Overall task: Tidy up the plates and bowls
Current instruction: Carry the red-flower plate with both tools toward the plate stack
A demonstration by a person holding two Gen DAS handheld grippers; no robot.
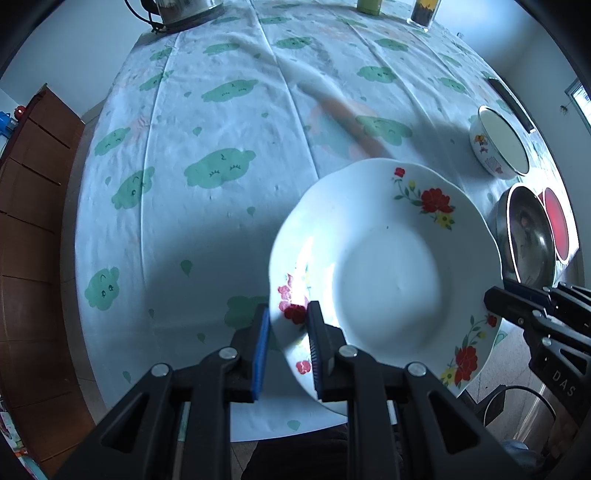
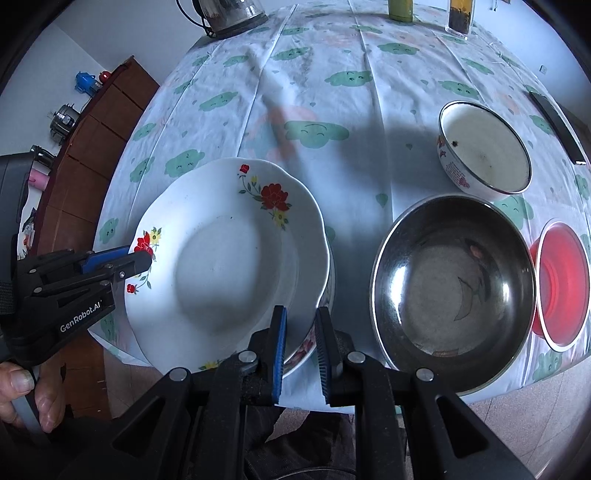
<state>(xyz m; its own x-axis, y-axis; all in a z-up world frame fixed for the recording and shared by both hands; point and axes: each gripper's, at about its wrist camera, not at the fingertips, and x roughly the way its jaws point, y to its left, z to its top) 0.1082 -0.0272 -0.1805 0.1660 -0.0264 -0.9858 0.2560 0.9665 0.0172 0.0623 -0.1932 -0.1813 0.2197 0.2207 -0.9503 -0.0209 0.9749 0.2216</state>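
A white plate with red flowers [image 1: 384,266] [image 2: 229,258] sits near the table's front edge, on top of another flowered dish [image 2: 306,345] whose rim shows beneath. My left gripper [image 1: 288,314] has its jaws around the plate's left rim, one finger above and one below; it also shows in the right wrist view [image 2: 136,260]. My right gripper [image 2: 300,317] stands at the plate's right rim with a gap between its pads; it also shows in the left wrist view [image 1: 496,295]. A steel bowl [image 2: 454,284], a white enamel bowl [image 2: 484,147] and a red bowl [image 2: 561,284] stand to the right.
A kettle [image 2: 229,14], a green container [image 2: 400,9] and a glass jar [image 2: 460,16] stand at the table's far edge. A dark phone [image 2: 557,125] lies at the far right. A wooden cabinet [image 2: 88,147] is left of the table.
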